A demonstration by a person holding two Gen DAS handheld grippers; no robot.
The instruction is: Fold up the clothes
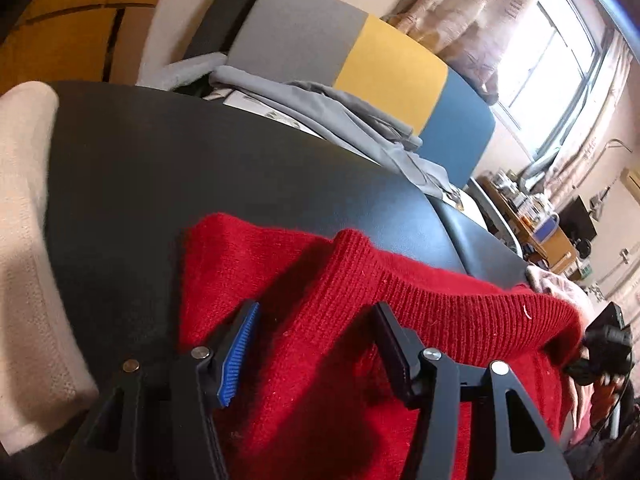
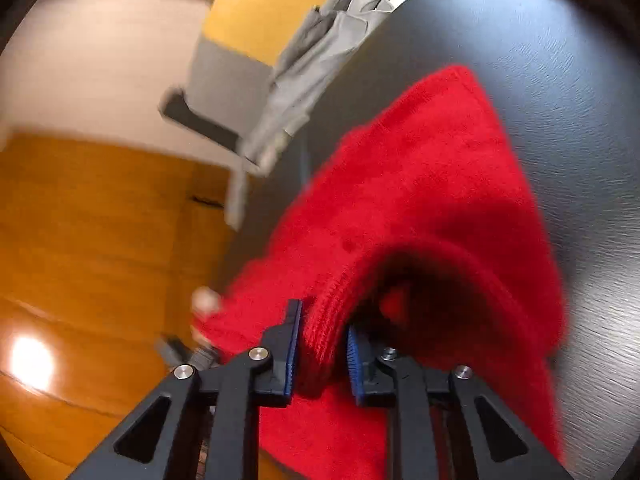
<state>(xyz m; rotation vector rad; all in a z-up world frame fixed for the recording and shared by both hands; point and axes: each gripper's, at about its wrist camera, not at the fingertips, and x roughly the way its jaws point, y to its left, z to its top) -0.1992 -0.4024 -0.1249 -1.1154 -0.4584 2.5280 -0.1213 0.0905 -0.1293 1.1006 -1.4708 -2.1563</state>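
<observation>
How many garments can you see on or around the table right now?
4, others may be hidden. Red sweater on the black table, in the right gripper; grey garment at the far edge; cream knit left; pink cloth right.

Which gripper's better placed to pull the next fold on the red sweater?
Right. The right gripper is already clamped on the ribbed edge of the red knitted sweater; the left gripper stands open over it, gripping nothing.
</observation>
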